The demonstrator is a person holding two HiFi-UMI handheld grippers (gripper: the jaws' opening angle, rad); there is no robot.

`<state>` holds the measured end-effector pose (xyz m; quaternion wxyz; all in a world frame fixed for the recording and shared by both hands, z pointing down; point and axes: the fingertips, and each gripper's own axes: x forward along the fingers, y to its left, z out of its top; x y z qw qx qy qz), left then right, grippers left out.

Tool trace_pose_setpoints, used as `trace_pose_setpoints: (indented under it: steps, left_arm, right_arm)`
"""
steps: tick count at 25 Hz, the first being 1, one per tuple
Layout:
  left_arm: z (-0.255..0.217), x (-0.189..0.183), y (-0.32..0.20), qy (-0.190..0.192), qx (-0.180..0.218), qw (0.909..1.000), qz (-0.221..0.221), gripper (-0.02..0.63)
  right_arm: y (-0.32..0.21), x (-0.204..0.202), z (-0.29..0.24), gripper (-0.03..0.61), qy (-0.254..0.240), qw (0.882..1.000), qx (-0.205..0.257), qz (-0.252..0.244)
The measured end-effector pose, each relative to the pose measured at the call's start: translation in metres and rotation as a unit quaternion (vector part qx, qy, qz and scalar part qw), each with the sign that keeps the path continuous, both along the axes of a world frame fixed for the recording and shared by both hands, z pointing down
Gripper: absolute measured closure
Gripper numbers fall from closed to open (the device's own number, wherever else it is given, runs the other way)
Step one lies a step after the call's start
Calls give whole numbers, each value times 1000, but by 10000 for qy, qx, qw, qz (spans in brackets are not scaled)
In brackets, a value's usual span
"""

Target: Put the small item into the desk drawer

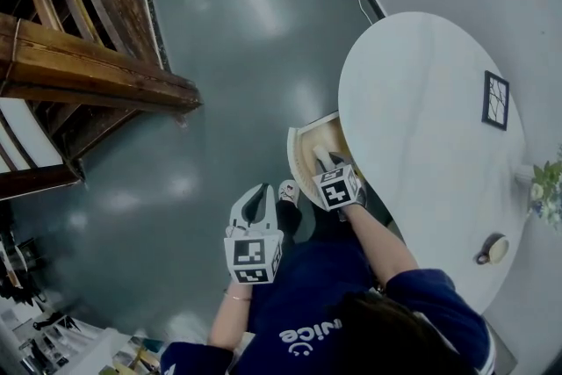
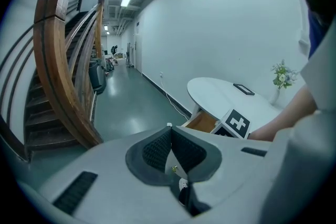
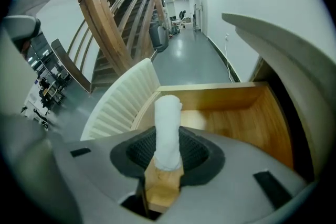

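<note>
Right claw (image 1: 325, 161) pinching small item (image 3: 168, 128) by its wooden base. White cylindrical top sticks out past pads, over inside of open wooden drawer (image 3: 247, 123) under round white tabletop (image 1: 421, 118). Left claw (image 2: 170, 150) pressed together, nothing between pads, held over grey floor (image 1: 219, 57).

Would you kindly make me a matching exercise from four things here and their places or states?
1. white cylinder on a wooden block
2. wooden drawer with white ribbed front
3. black square picture frame
4. left gripper

A. flat on the white oval table
B. fingers together, empty
C. pulled open
D. held by the right gripper

Pairs: 1-D, 2-C, 3-A, 4-B
</note>
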<state>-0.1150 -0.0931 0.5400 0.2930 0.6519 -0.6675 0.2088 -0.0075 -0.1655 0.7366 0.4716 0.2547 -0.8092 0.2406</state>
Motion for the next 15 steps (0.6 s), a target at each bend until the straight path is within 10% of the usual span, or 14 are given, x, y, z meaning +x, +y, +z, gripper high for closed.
trace_pose_setpoints:
  steps: [15]
  left_arm:
    - [13, -6, 8, 73, -257, 9990, -372, 611]
  right_arm:
    - [-3, -13, 40, 448, 405, 9982, -209, -396]
